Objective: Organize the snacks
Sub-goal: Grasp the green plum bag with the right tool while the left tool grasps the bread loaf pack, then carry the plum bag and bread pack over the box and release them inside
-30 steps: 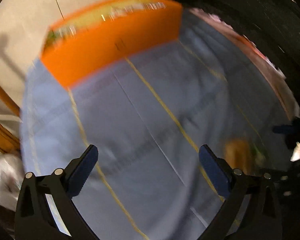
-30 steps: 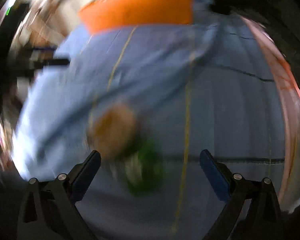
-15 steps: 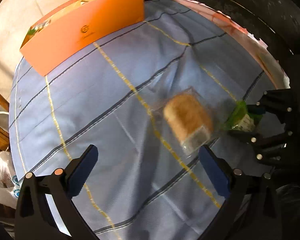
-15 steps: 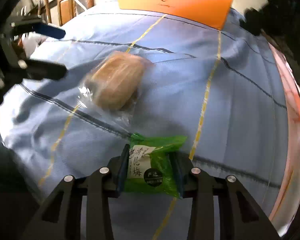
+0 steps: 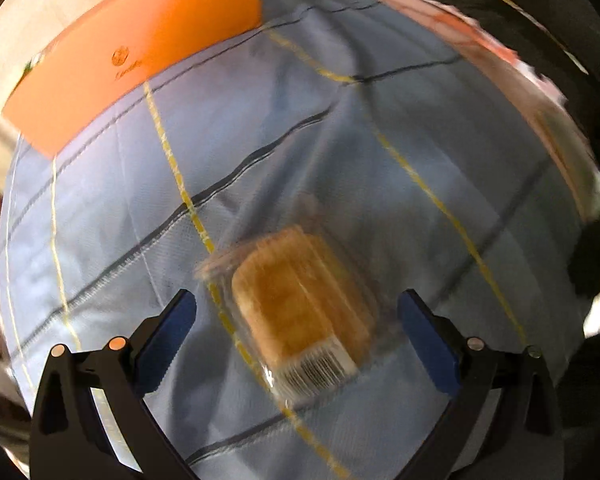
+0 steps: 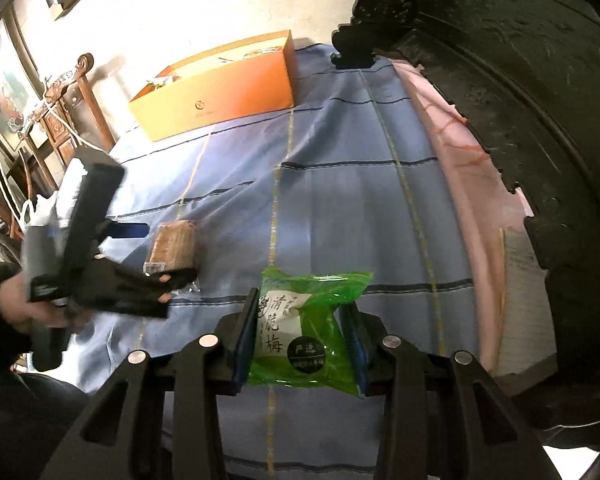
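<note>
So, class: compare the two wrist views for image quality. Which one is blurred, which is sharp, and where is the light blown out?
Left wrist view: motion-smeared, the wrapped bread and orange box soft. Right wrist view: sharp, print on the green packet legible, but the wall is overexposed; fisheye bends the blue cloth lines.

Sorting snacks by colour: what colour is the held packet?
Green packet, clearest in the right wrist view.
</note>
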A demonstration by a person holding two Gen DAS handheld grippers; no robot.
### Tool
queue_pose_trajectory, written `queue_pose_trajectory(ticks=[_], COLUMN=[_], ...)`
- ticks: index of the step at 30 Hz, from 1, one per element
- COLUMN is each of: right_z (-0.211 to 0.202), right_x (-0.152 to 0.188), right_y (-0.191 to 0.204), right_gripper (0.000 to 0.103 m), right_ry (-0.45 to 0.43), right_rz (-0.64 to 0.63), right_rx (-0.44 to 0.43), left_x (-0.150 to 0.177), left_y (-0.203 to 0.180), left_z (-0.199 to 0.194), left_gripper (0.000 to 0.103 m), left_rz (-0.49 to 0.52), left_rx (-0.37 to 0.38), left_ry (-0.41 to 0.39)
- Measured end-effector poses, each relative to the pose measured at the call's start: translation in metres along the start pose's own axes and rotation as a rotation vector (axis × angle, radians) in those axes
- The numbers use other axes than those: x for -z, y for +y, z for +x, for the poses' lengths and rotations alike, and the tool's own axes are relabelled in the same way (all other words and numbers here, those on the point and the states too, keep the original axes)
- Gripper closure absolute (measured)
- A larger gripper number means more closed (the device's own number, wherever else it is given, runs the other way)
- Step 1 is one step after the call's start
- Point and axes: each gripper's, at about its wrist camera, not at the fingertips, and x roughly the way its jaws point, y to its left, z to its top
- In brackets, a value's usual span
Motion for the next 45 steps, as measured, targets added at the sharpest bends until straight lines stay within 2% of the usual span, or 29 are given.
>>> queue_pose_trajectory(ticks=[1,2,3,4,5,6,8,11,15,22,25,28,31,37,41,45], right_z=[0.002,0.007,0.013,0.017,0.017,0.018,0.031,0.036,0.037,0.027,0.028,0.034,0.064,0.126,0.16,0.175], right_x=[-0.002,-0.002,-0.002,0.0,0.001,0.002,-0.006,-0.025,-0.063,-0.152,-0.194,-0.232,-0.28,-0.356,-0.383,-0.394], right_y=[-0.004,-0.003,-0.002,-0.001,0.002,0.004,0.011,0.023,0.028,0.058,0.073,0.084,0.099,0.12,0.124,0.128], right_gripper=[0.064,0.064,0.064,0.064,0.064,0.064,0.064,0.064,0.064,0.064,0.064,0.064,0.064,0.064,0.064,0.064], right_ry=[0.008,0.025,0.037,0.046,0.052,0.051,0.039,0.006,-0.049,-0.221,-0.279,-0.301,-0.266,-0.193,-0.163,-0.155], right_rz=[0.004,0.013,0.019,0.022,0.028,0.042,0.073,0.075,0.133,0.07,0.066,0.072,0.027,0.011,0.007,0.014], right_rx=[-0.008,-0.026,-0.038,-0.048,-0.057,-0.071,-0.112,-0.126,-0.141,-0.167,-0.12,-0.14,-0.075,-0.05,-0.031,-0.023], left_x=[0.0,0.001,0.003,0.004,0.005,0.005,0.005,0.002,-0.005,-0.034,-0.046,-0.059,-0.086,-0.15,-0.182,-0.201], left_y=[0.003,0.01,0.01,0.005,0.003,0.001,-0.001,0.003,0.027,0.104,0.143,0.17,0.191,0.227,0.243,0.25], left_z=[0.006,0.013,0.01,0.006,0.003,-0.002,-0.015,-0.055,-0.107,-0.164,-0.181,-0.187,-0.178,-0.154,-0.147,-0.144], left_gripper=[0.004,0.005,0.016,0.038,0.046,0.05,0.05,0.051,0.05,0.05,0.05,0.05,0.05,0.05,0.05,0.05], left_rz=[-0.059,-0.147,-0.169,-0.142,-0.12,-0.106,-0.105,-0.095,-0.136,-0.219,-0.302,-0.373,-0.41,-0.407,-0.417,-0.402], left_rx=[0.016,0.065,0.049,-0.016,-0.016,-0.005,-0.015,0.013,-0.012,-0.165,-0.232,-0.253,-0.271,-0.23,-0.231,-0.253], left_ry=[0.011,0.02,-0.017,-0.043,-0.053,-0.052,-0.032,-0.121,-0.208,-0.342,-0.388,-0.404,-0.407,-0.433,-0.437,-0.438])
